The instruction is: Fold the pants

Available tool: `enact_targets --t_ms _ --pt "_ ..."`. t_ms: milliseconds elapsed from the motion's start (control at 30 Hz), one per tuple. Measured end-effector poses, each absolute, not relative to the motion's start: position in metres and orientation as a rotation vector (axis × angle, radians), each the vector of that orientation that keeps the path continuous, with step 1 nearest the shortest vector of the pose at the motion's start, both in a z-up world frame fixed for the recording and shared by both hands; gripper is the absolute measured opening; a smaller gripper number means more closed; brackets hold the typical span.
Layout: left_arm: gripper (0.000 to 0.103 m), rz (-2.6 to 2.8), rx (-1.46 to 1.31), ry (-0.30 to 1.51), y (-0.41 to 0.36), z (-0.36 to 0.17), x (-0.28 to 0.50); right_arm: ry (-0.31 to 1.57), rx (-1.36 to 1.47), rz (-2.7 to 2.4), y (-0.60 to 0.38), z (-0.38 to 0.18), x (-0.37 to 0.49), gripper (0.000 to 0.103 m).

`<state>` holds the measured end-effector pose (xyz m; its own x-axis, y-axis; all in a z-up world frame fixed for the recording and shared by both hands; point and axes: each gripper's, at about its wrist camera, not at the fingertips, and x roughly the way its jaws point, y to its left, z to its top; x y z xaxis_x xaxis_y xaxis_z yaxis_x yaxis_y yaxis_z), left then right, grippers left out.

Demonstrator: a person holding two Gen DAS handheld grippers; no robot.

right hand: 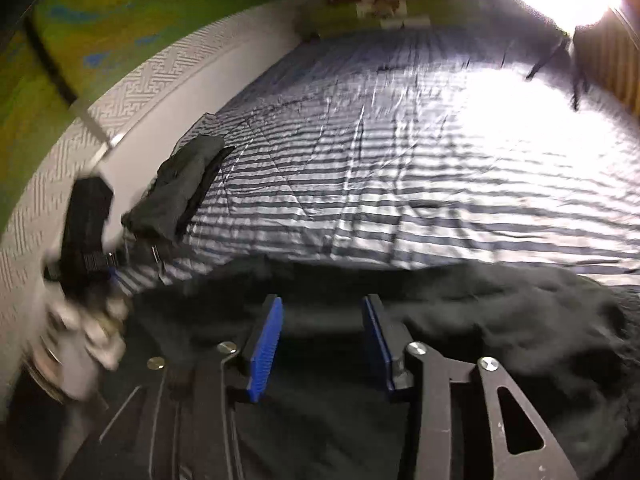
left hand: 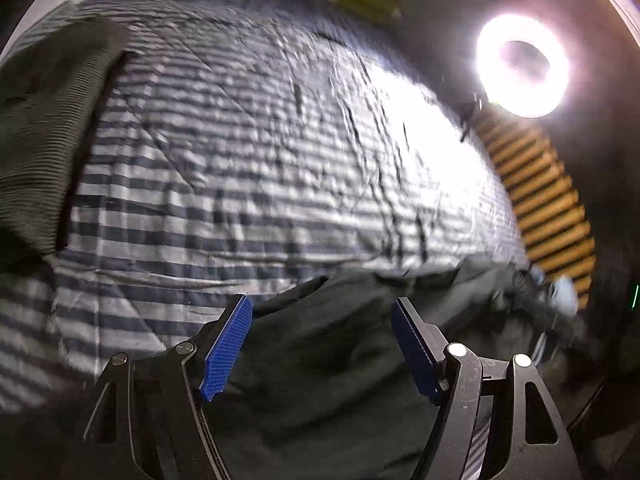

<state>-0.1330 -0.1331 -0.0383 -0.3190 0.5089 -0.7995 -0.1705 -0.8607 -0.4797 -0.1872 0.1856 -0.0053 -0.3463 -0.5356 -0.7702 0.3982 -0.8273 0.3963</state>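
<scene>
Two pairs of tongs hang over the near edge of the bed, and neither has anything in its grip. The left tongs [left hand: 322,344] stand wide apart, blue pads [left hand: 228,346] clear of the cloth, with the dark pants [left hand: 332,364] lying directly beneath and just beyond the tips. The right tongs [right hand: 322,342] are parted too, though more narrowly; the same dark cloth shows in the gap and spreads out to their right in a rumpled heap, but the pads do not seem to press on it. Both views are smeared, so fine contact is hard to judge.

Beyond the tips of both tongs the striped bedsheet [left hand: 260,152] runs away bare and creased. Far off to the left of both lies a second dark garment [right hand: 180,188], well apart from the pants. A ring lamp [left hand: 522,66] glares up to the right.

My reading is that the pants sit bunched rather than flat, and a fresh hold is being sought. The next move calls for each pair to come down on an edge of the cloth, close firmly, then draw the pants out over the open sheet ahead so a fold can be laid.
</scene>
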Motion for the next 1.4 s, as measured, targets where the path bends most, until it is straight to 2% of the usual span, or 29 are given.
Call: enact_targets --t_ms 167,233,267,300,433,567,633,767,833,900,1133,1267,1400 --pt "0.074 2.145 -1.554 -0.37 -0.118 -0.07 -0.143 -0.357 1.489 -2.035 0.154 -0.039 -0.237 0.039" --pt "0.057 2.165 -1.513 -0.24 -0.107 -0.071 -0.133 -0.337 1.509 -2.03 0.14 -0.047 -0.244 0.039" --pt "0.045 2.167 -1.489 -0.187 -0.102 -0.071 -0.128 -0.303 1.511 -2.032 0.134 -0.048 -0.244 0.039" --pt "0.043 2.174 -1.464 -0.134 -0.097 -0.07 -0.119 -0.272 1.509 -2.031 0.129 -0.047 -0.242 0.039" --pt "0.043 2.156 -1.407 -0.037 -0.086 -0.072 -0.089 -0.017 1.45 -2.033 0.092 -0.043 -0.24 0.041" --pt "0.043 2.13 -1.393 0.022 -0.077 -0.077 -0.075 0.111 1.472 -1.983 0.07 -0.059 -0.24 0.045" --pt "0.045 2.101 -1.394 -0.016 -0.08 -0.077 -0.076 0.089 1.491 -1.962 0.069 -0.067 -0.238 0.045" --pt "0.069 2.09 -1.374 -0.212 -0.101 -0.066 -0.09 0.055 1.491 -1.994 0.082 -0.079 -0.223 0.043" --pt "0.069 2.079 -1.375 -0.304 -0.11 -0.062 -0.101 0.025 1.486 -2.025 0.098 -0.085 -0.212 0.037" --pt "0.068 2.07 -1.388 -0.344 -0.112 -0.062 -0.109 0.07 1.444 -2.085 0.107 -0.086 -0.203 0.032" --pt "0.068 1.889 -1.524 -0.477 -0.095 -0.095 -0.126 0.071 1.336 -2.167 0.127 -0.078 -0.187 0.032" --pt "0.072 1.836 -1.514 -0.552 -0.087 -0.098 -0.136 0.037 1.268 -2.204 0.153 -0.062 -0.165 0.032" --pt "0.075 1.787 -1.497 -0.637 -0.077 -0.101 -0.153 0.045 1.37 -2.083 0.175 -0.074 -0.14 0.03"
